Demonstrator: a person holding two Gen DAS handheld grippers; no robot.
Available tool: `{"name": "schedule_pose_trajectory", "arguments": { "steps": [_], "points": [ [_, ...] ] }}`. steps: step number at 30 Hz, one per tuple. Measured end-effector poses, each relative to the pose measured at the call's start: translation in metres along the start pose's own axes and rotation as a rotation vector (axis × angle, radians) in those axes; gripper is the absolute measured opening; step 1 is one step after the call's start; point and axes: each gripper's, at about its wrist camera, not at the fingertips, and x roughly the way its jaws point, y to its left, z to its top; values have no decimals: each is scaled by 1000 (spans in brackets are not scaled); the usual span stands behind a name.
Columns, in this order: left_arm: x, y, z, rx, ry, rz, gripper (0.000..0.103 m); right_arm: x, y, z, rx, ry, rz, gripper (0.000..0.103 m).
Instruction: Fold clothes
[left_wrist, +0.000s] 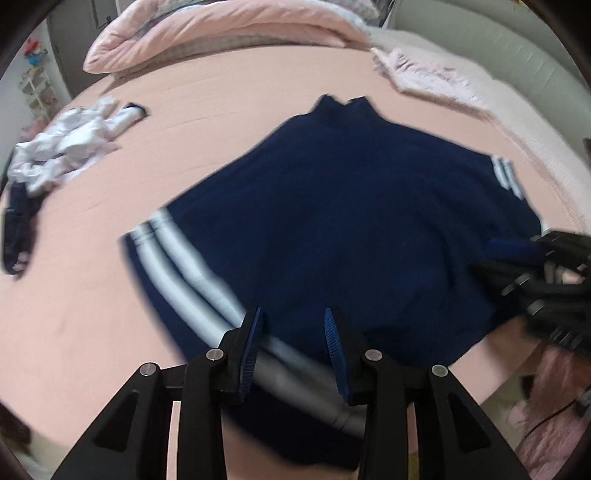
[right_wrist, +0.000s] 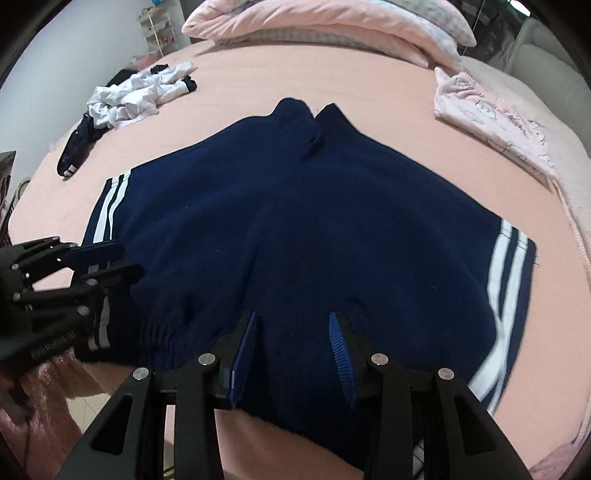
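Note:
A navy jacket (left_wrist: 332, 221) with white sleeve stripes lies spread flat on the pink bed, collar pointing away; it also fills the right wrist view (right_wrist: 295, 229). My left gripper (left_wrist: 293, 317) is open, its jaws apart over the striped sleeve at the jacket's near left hem. My right gripper (right_wrist: 293, 317) is open over the near hem, right of centre. Each gripper shows in the other's view: the right one (left_wrist: 517, 254) at the jacket's right edge, the left one (right_wrist: 107, 262) at its left edge, both with jaws apart.
A crumpled white and navy garment (right_wrist: 136, 96) lies at the far left of the bed (right_wrist: 369, 88). A folded pale pink garment (right_wrist: 491, 118) lies at the far right. A pink duvet (right_wrist: 314, 18) is heaped at the back. The bed's near edge drops to the floor.

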Motion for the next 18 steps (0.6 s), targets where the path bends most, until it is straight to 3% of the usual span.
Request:
{"name": "schedule_pose_trajectory", "arguments": {
  "steps": [4, 5, 7, 9, 13, 18],
  "points": [
    [-16, 15, -4, -125, -34, -160, 33, -11, 1, 1, 14, -46, 15, 40],
    [-20, 9, -4, -111, -55, -186, 33, -10, 5, 2, 9, -46, 39, 40],
    [-16, -6, -4, -70, -55, -191, 33, -2, 14, 1, -1, -18, 81, 40],
    [-1, -17, -8, -42, 42, -158, 34, 7, 14, -3, 14, 29, 66, 40],
    [-11, -8, -11, -71, 101, -162, 34, -21, -4, -10, 82, 61, 89, 40],
    [-29, -13, 2, -91, -14, -217, 34, -57, -29, -19, 167, -42, 29, 40]
  ]
}}
